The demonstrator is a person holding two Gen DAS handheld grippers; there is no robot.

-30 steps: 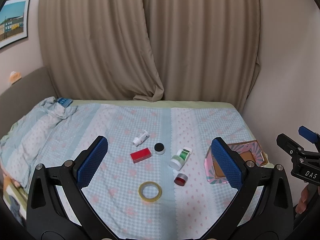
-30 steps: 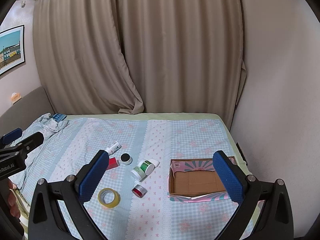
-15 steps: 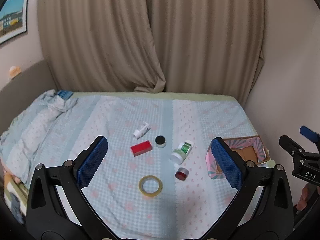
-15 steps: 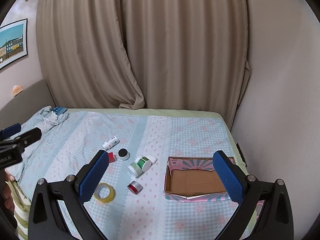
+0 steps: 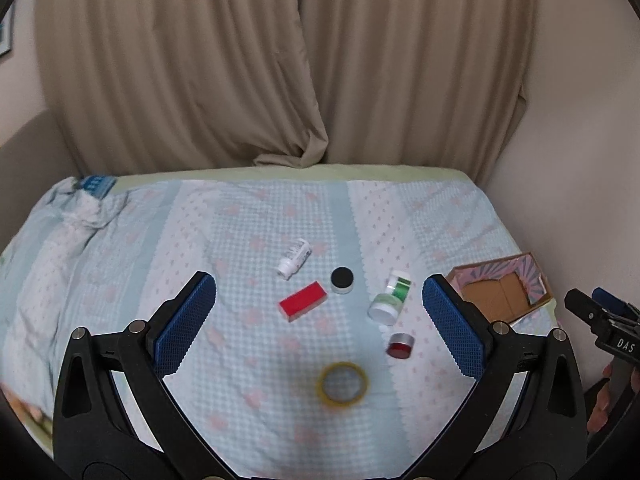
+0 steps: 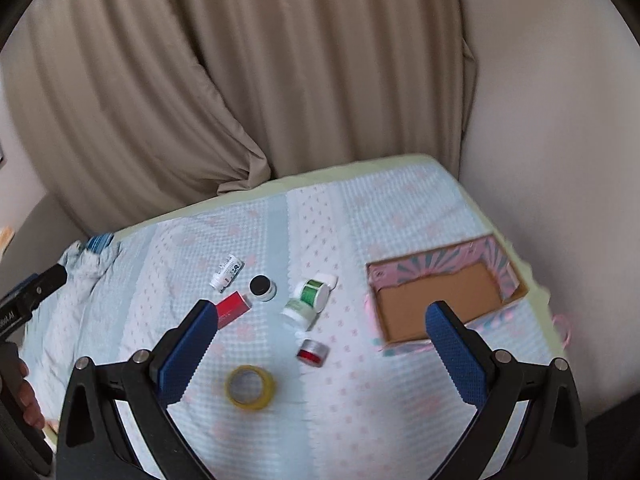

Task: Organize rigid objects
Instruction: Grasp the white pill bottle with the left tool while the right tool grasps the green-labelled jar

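Observation:
Small objects lie mid-bed on the patterned sheet: a white vial (image 5: 295, 258) (image 6: 227, 273), a red block (image 5: 303, 301) (image 6: 231, 309), a black-lidded jar (image 5: 342, 280) (image 6: 262, 288), a green-and-white bottle (image 5: 391, 298) (image 6: 309, 298) on its side, a red-and-silver cap (image 5: 400, 346) (image 6: 313, 353) and a yellow tape roll (image 5: 342, 383) (image 6: 251, 387). An open cardboard box (image 5: 500, 294) (image 6: 440, 300) with pink patterned flaps sits at the right. My left gripper (image 5: 318, 326) hovers open above the objects, holding nothing. My right gripper (image 6: 320, 346) is open and empty too, above the cap and box.
The bed (image 5: 200, 240) meets beige curtains (image 5: 280, 80) at the back and a wall (image 5: 580, 160) on the right. A crumpled blanket (image 5: 72, 216) lies at the left. A hand (image 6: 28, 400) holds the left tool at the right wrist view's left edge.
Both grippers have moved closer to the bed, so the objects look larger. The right wrist view has tilted and turned left. Nothing on the bed has shifted.

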